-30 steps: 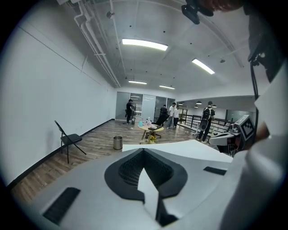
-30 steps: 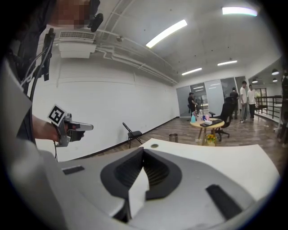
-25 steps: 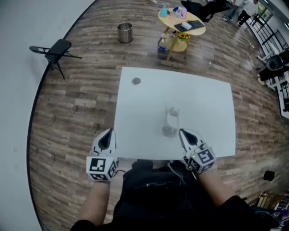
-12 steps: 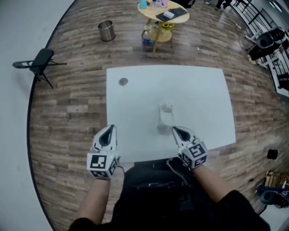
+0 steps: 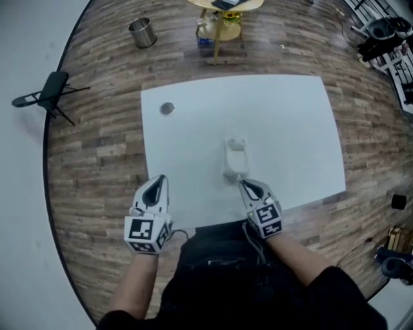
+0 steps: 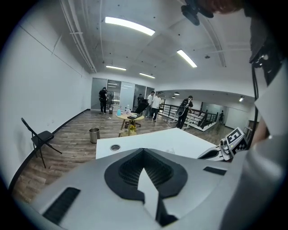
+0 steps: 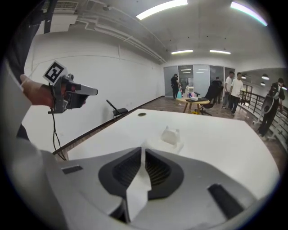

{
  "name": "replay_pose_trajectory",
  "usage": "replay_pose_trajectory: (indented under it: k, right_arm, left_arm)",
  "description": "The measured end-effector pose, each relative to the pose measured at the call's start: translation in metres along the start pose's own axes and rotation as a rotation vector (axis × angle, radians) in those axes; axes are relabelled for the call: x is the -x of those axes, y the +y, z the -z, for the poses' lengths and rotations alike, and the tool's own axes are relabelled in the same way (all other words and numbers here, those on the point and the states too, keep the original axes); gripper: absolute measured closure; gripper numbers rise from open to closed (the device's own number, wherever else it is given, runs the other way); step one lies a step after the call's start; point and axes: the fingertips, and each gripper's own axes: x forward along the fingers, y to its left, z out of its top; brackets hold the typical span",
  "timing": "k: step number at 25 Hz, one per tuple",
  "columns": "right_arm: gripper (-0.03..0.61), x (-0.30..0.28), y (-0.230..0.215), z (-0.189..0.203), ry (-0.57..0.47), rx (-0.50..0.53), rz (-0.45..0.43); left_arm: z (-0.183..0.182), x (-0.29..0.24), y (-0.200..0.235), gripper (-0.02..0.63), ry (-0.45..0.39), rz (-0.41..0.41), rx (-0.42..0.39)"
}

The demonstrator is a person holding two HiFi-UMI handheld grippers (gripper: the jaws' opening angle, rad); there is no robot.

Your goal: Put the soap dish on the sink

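Observation:
A small white soap dish lies near the middle of the white table; its far end carries a raised block, as the right gripper view shows. My right gripper points at the dish's near end from just short of it. Its jaws are opening to a narrow slit with nothing between them. My left gripper hovers over the table's near left edge, shut and empty. A round grey fitting sits in the table's far left corner.
Past the table on the wooden floor stand a metal bin, a folding chair and a round yellow table with clutter. Several people stand far back in the room. The table's near edge runs just under both grippers.
My right gripper has sunk toward the table and closed in on the dish's near end. The left gripper has shifted slightly forward. The view has tilted further down.

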Motion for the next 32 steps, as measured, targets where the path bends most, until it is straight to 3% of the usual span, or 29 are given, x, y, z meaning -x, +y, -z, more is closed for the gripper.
replay_pose_trajectory:
  k: [4, 25, 32]
  right_arm:
    - [0.486, -0.004, -0.002, 0.009, 0.012, -0.014, 0.000]
    - [0.486, -0.028, -0.009, 0.009, 0.094, -0.023, 0.070]
    - [0.537, -0.027, -0.012, 0.011, 0.099, -0.039, 0.037]
  left_arm:
    - [0.006, -0.005, -0.005, 0.624, 0.020, -0.001, 0.002]
    - [0.022, 0.009, 0.018, 0.624, 0.048, -0.050, 0.028]
    - [0.020, 0.010, 0.018, 0.624, 0.043, -0.054, 0.032]
